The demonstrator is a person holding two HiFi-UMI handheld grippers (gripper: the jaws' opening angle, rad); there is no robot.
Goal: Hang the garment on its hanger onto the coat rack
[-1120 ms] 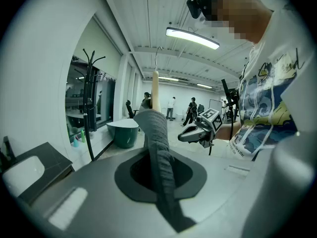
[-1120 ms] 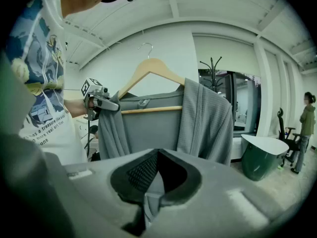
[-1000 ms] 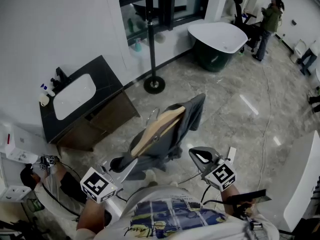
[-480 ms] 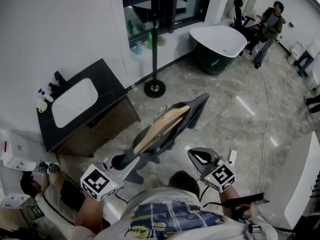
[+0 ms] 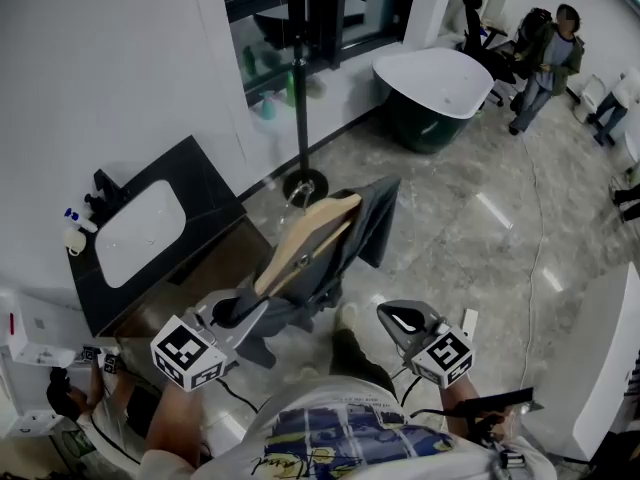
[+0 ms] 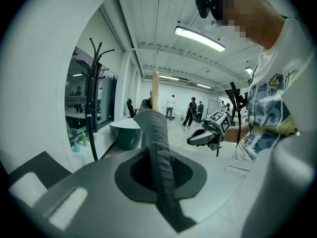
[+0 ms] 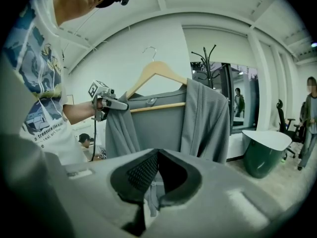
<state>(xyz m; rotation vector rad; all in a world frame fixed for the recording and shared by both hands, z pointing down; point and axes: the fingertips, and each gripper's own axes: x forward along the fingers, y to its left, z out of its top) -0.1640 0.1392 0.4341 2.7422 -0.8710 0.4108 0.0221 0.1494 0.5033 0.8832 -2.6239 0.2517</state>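
Left gripper (image 5: 232,313), low and left of centre in the head view, has its jaws pressed together on a fold of the grey garment (image 5: 345,253). In the left gripper view the cloth runs straight out through the jaw gap and rises ahead of it. From that grip the garment reaches up and right toward the middle of the head view, draped over a wooden hanger (image 5: 305,240). The hanger's metal hook (image 5: 291,197) points toward the round foot of the coat rack (image 5: 298,78), whose dark pole stands in the upper centre. The hook is on nothing. In the right gripper view the garment hangs in the middle of the frame, the left gripper pinches it at its left edge by the hanger's end, and the coat rack's prongs show behind its right side. Right gripper (image 5: 398,315) sits low and right of centre in the head view, apart from the garment, its tips together and holding nothing
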